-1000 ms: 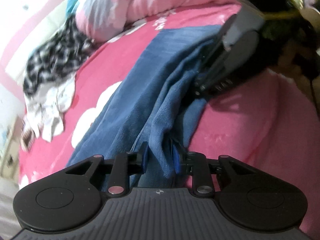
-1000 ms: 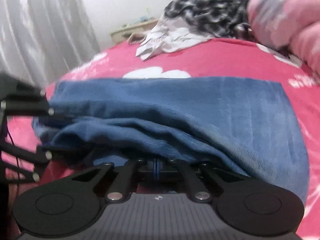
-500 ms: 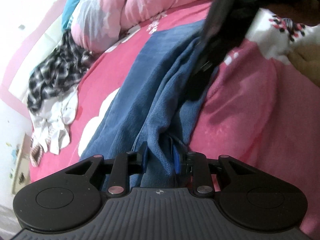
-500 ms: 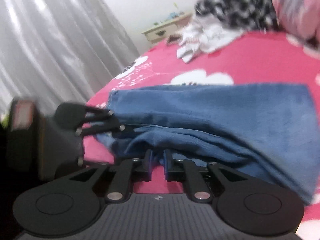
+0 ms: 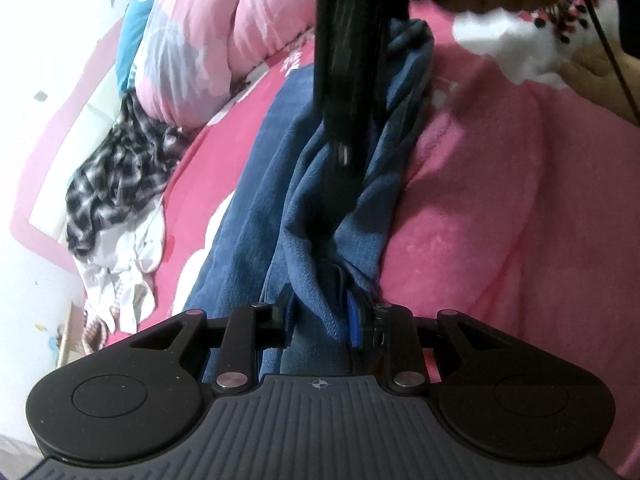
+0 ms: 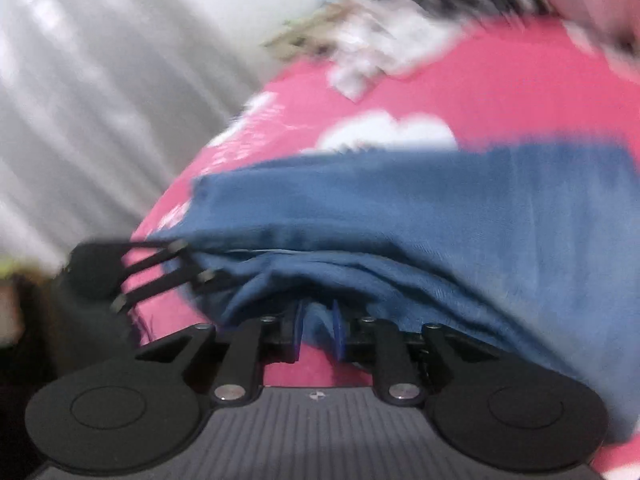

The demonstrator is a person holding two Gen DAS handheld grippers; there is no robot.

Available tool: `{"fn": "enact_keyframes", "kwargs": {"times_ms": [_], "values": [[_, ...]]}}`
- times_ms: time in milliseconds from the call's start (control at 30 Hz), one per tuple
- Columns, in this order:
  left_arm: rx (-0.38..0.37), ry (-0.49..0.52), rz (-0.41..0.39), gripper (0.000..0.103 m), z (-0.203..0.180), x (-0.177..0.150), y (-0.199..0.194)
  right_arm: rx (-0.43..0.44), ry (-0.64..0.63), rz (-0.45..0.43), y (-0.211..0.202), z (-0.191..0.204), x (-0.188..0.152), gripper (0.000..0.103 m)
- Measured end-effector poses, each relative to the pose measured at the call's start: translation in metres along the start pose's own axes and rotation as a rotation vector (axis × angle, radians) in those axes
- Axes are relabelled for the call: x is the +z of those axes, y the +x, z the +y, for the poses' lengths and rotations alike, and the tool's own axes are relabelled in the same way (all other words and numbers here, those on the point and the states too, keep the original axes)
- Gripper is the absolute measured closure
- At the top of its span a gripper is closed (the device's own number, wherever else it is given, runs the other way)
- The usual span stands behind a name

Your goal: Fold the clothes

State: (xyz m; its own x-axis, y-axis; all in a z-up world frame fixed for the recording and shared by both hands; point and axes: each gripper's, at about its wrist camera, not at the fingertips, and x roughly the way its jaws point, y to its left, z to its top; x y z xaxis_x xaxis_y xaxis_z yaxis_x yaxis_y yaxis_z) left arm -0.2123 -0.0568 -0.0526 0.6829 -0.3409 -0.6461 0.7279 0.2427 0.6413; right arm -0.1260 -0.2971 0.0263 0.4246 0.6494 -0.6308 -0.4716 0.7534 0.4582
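Bottom centre of the left wrist view, your left gripper [image 5: 322,322] is narrowly parted with its pads clamped on a bunched edge of the blue denim garment [image 5: 256,184], so that end is held. Bottom centre of the right wrist view, your right gripper [image 6: 318,330] has its jaws opening; a fold of the same denim [image 6: 400,208] sits between the blue pads, and the blur makes it hard to tell if they press on it, looks like a release. Mid frame in both views the denim lies as a long doubled strip across the pink bedsheet with white cloud prints [image 6: 500,96], top layer over bottom, near edge rumpled and not aligned. So judge it: first lengthwise fold roughly in place, edges need squaring, crosswise folds not yet done. In the left view the right gripper shows as a dark blurred bar at upper centre, over the denim's far end. Farther out, upper left of the left view, a black-and-white checked shirt [image 5: 116,176] and a crumpled white garment [image 5: 120,272] lie heaped and unfolded, just below a pink quilt [image 5: 224,40]. Those are left to do; most of the task remains.
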Motion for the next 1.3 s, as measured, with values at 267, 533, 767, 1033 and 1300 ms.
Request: {"fn": "enact_keyframes", "kwargs": {"times_ms": [267, 533, 767, 1033, 1300], "values": [[0.0, 0.045, -0.02, 0.078, -0.002, -0.003, -0.002, -0.161, -0.693, -0.003, 0.009, 0.057, 0.003, 0.076], [0.012, 0.144, -0.08, 0.078, -0.007, -0.013, -0.011, -0.281, -1.148, -0.026, 0.017, 0.076, -0.035, 0.1], [0.002, 0.263, -0.114, 0.081, -0.025, -0.026, -0.01, -0.311, -1.299, 0.044, 0.043, 0.074, -0.081, 0.098], [-0.01, 0.226, -0.109, 0.08, -0.019, -0.022, -0.012, -0.062, -0.831, 0.051, 0.0, 0.072, -0.015, 0.094], [-0.008, 0.233, -0.102, 0.079, -0.019, -0.022, -0.01, -0.072, -0.416, 0.018, 0.041, 0.049, -0.006, 0.094]]}}
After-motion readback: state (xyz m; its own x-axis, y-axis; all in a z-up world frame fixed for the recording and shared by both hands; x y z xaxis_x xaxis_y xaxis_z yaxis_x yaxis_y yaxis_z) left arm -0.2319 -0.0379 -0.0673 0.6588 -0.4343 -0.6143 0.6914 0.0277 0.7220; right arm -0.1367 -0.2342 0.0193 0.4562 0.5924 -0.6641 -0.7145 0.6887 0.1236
